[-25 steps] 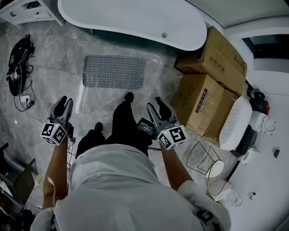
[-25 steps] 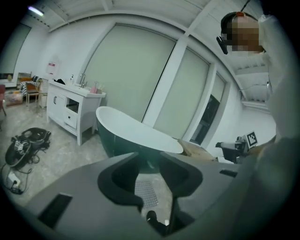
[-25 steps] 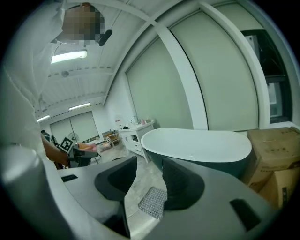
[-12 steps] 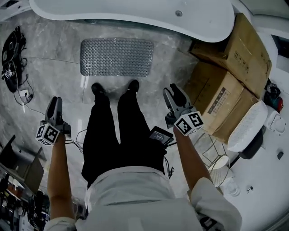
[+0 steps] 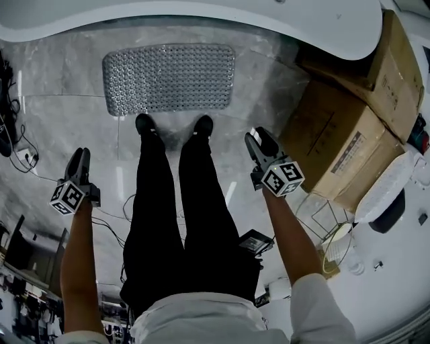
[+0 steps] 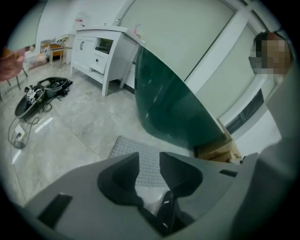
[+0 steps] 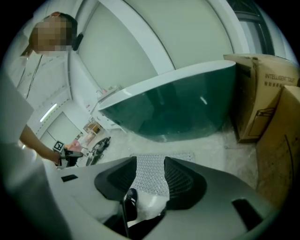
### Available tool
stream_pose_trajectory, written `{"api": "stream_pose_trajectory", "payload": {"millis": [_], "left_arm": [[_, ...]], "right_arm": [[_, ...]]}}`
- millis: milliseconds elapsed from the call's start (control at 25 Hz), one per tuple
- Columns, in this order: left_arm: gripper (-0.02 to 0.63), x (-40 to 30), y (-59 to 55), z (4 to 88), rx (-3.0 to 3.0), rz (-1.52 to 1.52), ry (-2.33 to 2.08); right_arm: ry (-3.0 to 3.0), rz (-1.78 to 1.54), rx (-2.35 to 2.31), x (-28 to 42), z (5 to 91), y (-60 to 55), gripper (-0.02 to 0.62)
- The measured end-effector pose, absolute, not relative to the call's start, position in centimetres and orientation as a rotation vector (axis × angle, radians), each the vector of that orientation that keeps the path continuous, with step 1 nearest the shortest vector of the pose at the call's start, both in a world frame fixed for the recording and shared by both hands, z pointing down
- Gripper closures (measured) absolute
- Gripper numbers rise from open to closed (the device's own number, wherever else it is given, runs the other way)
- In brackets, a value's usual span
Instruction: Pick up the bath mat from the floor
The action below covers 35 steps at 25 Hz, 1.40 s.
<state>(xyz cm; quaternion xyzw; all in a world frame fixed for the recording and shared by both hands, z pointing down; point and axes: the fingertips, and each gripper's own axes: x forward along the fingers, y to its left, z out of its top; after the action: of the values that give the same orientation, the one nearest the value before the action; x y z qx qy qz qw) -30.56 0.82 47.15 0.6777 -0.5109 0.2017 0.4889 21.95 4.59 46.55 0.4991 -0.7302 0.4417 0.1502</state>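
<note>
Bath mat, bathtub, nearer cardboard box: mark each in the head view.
bath mat [image 5: 169, 77]: head view, middle of its studded surface.
bathtub [image 5: 201, 15]: head view, white upper surface.
cardboard box [image 5: 326, 127]: head view, upward-facing side of the nearer box.

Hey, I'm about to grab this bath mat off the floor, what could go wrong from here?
1. Your shoes stand right at the near edge of the bath mat; if a toe is on it, lifting may snag.
2. The cardboard boxes are close beside the right gripper; bending down could knock them.
3. Loose cables lie on the floor by the left gripper, a trip hazard.
</note>
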Motion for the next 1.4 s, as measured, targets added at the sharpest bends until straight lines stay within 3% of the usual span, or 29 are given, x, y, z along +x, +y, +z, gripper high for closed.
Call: {"api": "stream_pose_trajectory", "payload": {"millis": [560, 1000, 1400], "left_arm": [[0.44, -30.5, 0.0, 64.2, 1.632, 0.733, -1.027], [0.414, -33.3, 1.9, 73.7, 1.538, 0.929, -0.953], [0.334, -34.7, 0.5, 79.7, 1.496, 1.116, -0.917]], "right_arm": [[-1.867, 1.371, 1.189, 21.5, 67.0, 3.8, 0.385], [-1.726, 1.422, 1.185, 21.2, 77.3, 4.2, 0.362], [-1.77, 1.301, 1.115, 21.9, 83.5, 3.5, 0.314]]}}
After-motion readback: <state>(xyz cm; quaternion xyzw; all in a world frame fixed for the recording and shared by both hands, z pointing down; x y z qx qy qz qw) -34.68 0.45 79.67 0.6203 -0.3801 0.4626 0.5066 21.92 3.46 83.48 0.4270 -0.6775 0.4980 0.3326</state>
